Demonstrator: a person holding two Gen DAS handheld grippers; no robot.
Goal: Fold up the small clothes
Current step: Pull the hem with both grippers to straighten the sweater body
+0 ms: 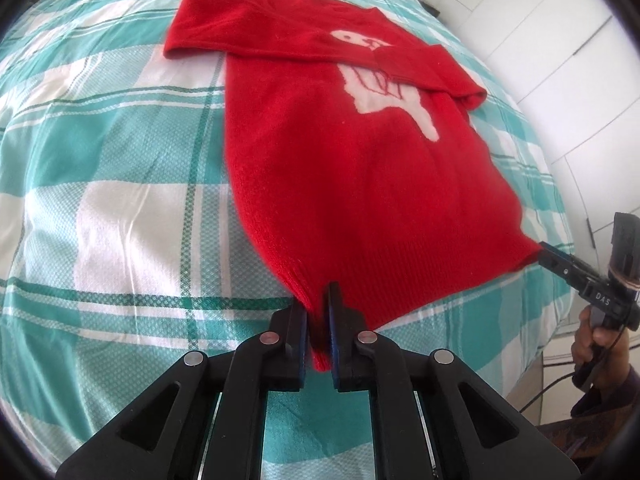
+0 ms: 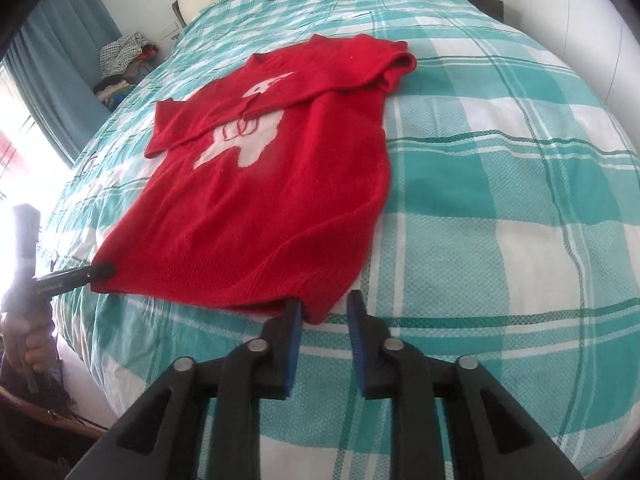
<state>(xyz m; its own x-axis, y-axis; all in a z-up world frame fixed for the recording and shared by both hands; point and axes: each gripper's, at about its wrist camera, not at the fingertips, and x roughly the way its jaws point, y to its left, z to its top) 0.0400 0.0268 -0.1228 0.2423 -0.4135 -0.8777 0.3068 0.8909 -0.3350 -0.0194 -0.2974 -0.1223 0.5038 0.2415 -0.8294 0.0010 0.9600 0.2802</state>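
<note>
A red knitted sweater (image 1: 360, 184) with a white animal motif lies flat on the teal and white checked bedspread (image 1: 120, 160), both sleeves folded across its chest. My left gripper (image 1: 318, 300) is shut on the near hem corner, red knit pinched between its pads. In the right wrist view it (image 2: 105, 270) grips the sweater's (image 2: 260, 208) left hem corner. My right gripper (image 2: 324, 302) stands open at the other hem corner; the knit lies against its left pad and the right pad is clear of it. From the left wrist view its tip (image 1: 546, 254) meets that corner.
The bedspread (image 2: 500, 200) stretches wide on both sides of the sweater. A pile of clothes (image 2: 120, 64) sits by blue curtains (image 2: 60, 60) beyond the bed's left side. White cupboard doors (image 1: 560, 40) stand past the other side. A hand (image 1: 600, 344) holds each gripper off the bed's edge.
</note>
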